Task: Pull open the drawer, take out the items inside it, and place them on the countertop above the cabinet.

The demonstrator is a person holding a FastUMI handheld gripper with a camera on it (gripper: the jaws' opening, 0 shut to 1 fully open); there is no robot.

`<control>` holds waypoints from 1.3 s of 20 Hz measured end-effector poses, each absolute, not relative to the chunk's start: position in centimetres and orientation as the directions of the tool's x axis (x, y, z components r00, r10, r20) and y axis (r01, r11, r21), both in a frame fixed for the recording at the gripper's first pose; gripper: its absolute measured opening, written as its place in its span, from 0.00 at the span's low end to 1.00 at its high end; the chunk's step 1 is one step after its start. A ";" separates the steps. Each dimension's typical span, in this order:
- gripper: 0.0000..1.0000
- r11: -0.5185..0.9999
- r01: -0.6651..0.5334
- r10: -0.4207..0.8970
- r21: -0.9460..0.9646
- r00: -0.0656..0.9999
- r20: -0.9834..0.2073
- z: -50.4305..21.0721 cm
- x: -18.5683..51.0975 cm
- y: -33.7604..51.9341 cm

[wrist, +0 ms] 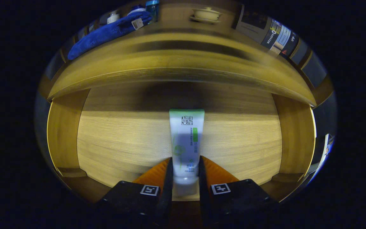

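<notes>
While the open wooden drawer (113, 143) lies below, the tongs (185, 173) are closed narrowly around the cap end of a white plastic tube with a green crimped end (186, 140), both black fingers (167, 178) pressing its sides. The tube's long axis runs straight away from the tongs, crimped end pointing far toward the cabinet, over the drawer floor. Far left on the wooden bench (176, 41) lies a blue cloth (106, 33); further right, a cream lidded cup (206, 14).
</notes>
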State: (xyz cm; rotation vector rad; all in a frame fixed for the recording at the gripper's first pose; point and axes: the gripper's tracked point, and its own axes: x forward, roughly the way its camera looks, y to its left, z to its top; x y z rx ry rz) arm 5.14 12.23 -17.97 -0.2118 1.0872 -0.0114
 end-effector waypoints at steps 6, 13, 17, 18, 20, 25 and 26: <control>0.46 0.994 -0.072 -0.033 -0.082 0.522 -0.852 -13.4 0.5 15.5; 0.46 0.994 -0.082 -0.008 -0.067 0.577 -0.817 -5.4 2.0 16.3; 0.46 0.993 -0.101 0.011 -0.064 0.612 -0.791 -2.2 1.5 17.1; 0.46 0.992 -0.103 0.012 -0.067 0.623 -0.782 -1.4 1.7 17.2; 0.46 0.992 -0.107 0.014 -0.071 0.640 -0.768 0.1 2.5 17.8; 0.46 0.989 -0.122 0.019 -0.085 0.670 -0.742 2.4 5.6 19.8; 0.46 0.988 -0.123 0.018 -0.089 0.673 -0.739 2.7 6.4 20.3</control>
